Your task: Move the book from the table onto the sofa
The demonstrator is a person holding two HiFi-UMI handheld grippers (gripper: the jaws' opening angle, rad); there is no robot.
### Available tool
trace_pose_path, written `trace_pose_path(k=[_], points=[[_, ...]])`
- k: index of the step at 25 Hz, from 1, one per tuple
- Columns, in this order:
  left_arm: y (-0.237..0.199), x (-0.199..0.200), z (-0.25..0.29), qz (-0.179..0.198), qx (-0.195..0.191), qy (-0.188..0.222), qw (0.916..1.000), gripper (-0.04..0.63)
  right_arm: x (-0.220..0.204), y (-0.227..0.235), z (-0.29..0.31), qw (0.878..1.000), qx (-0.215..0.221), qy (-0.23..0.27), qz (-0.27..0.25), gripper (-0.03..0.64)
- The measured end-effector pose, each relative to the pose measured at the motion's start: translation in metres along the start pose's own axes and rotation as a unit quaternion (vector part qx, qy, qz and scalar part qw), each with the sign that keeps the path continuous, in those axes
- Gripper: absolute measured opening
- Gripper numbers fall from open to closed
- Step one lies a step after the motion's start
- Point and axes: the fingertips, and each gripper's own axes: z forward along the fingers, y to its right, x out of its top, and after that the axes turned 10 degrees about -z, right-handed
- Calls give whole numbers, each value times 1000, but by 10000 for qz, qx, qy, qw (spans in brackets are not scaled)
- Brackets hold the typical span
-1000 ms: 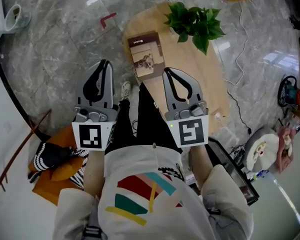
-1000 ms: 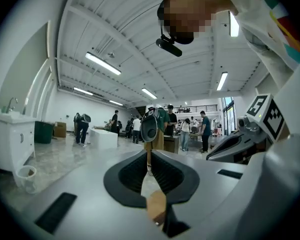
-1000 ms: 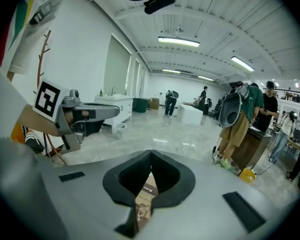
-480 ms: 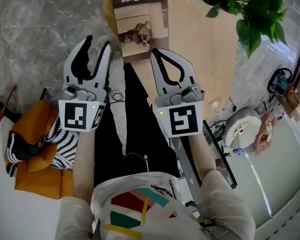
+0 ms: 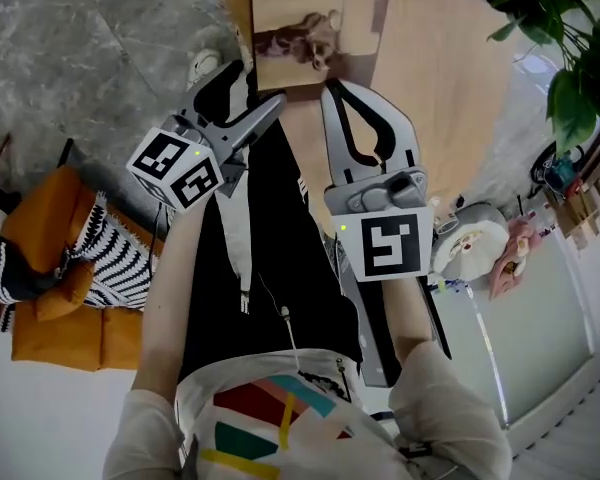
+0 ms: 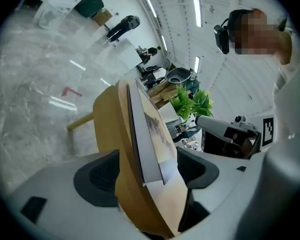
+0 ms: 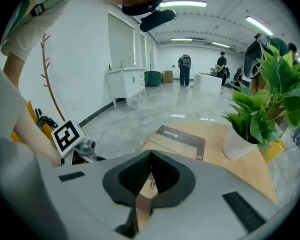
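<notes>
The book (image 5: 300,33), brown-edged with a dog photo on its cover, lies at the near edge of the light wooden table (image 5: 430,78). My left gripper (image 5: 255,88) is rolled on its side at that edge and its jaws are opening. In the left gripper view the book (image 6: 150,134) and the table edge (image 6: 107,124) stand between the jaws of the left gripper (image 6: 150,179); the pads do not press on them. My right gripper (image 5: 332,86) is shut and empty, its tips just short of the book (image 7: 182,136). In its own view the right gripper (image 7: 151,153) shows closed tips.
An orange sofa (image 5: 60,328) with a striped cushion (image 5: 120,258) stands at the left on the marble floor. A potted plant (image 5: 570,48) stands on the table's far right (image 7: 265,104). A white device (image 5: 470,248) and clutter lie at the right. People (image 7: 184,69) stand far back.
Both grippers sank toward the table's near edge. The left gripper rolled onto its side and opened from shut, coming around the book and the table edge. The right gripper stayed shut.
</notes>
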Motion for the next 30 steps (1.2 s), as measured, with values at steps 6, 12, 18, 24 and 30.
trace_pose_path(k=[6, 12, 18, 24, 30], points=[[-1, -10, 11, -157, -162, -359, 9991, 341, 7, 6, 3, 9999, 77, 52, 113, 11], [-16, -15, 2, -93, 50, -452, 9989, 324, 1, 10, 4, 10000, 54, -70, 1, 11], [-21, -10, -5, -168, -162, -561, 9982, 325, -7, 6, 5, 9998, 61, -179, 39, 11], [-12, -21, 2, -824, -899, -890, 9885, 257, -4, 2, 6, 9998, 103, -159, 71, 11], [-7, -16, -17, -1262, -1179, -524, 9836, 169, -3, -3, 5, 9997, 132, -190, 34, 11]])
